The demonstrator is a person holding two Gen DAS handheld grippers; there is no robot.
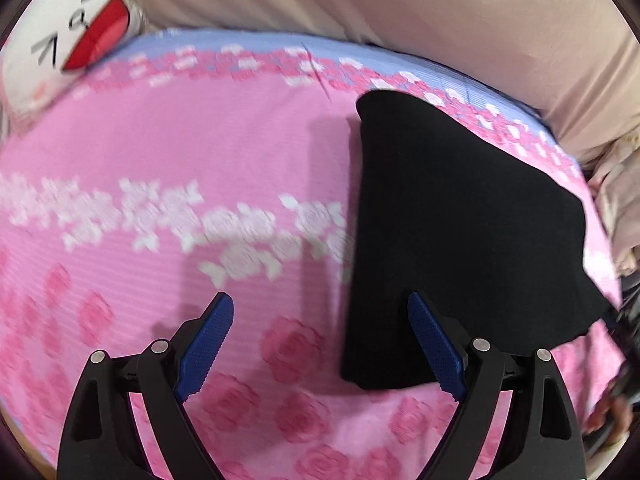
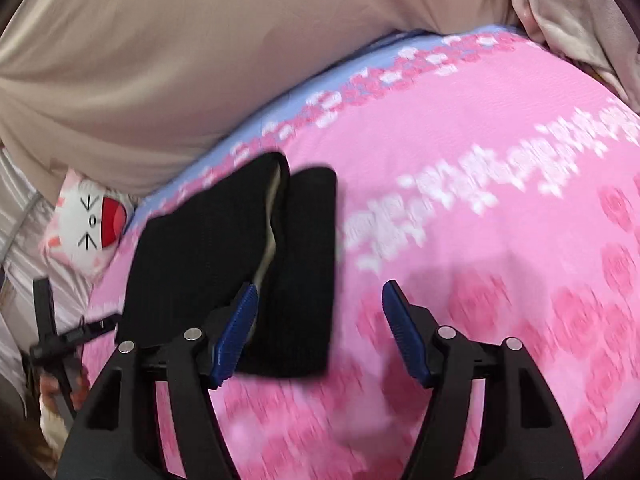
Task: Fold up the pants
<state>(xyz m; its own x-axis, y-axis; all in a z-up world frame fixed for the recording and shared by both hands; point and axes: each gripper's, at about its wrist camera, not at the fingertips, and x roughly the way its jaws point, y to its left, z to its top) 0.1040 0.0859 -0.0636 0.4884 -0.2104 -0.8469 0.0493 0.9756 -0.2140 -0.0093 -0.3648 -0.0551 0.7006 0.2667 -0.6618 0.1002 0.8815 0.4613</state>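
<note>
Your left gripper and right gripper both gape with nothing between them above the folded black pants on the pink blanket, its pattern blurred.

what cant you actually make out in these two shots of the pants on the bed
- Left wrist view: the near right corner of the black pants is hidden behind a finger of the left hand-held gripper.
- Right wrist view: the pants' near left edge sits behind the right hand-held gripper.
- Both views: motion blur smears the pink bedspread pattern.
- Right wrist view: the plush toy is partly covered by the pants.
</note>
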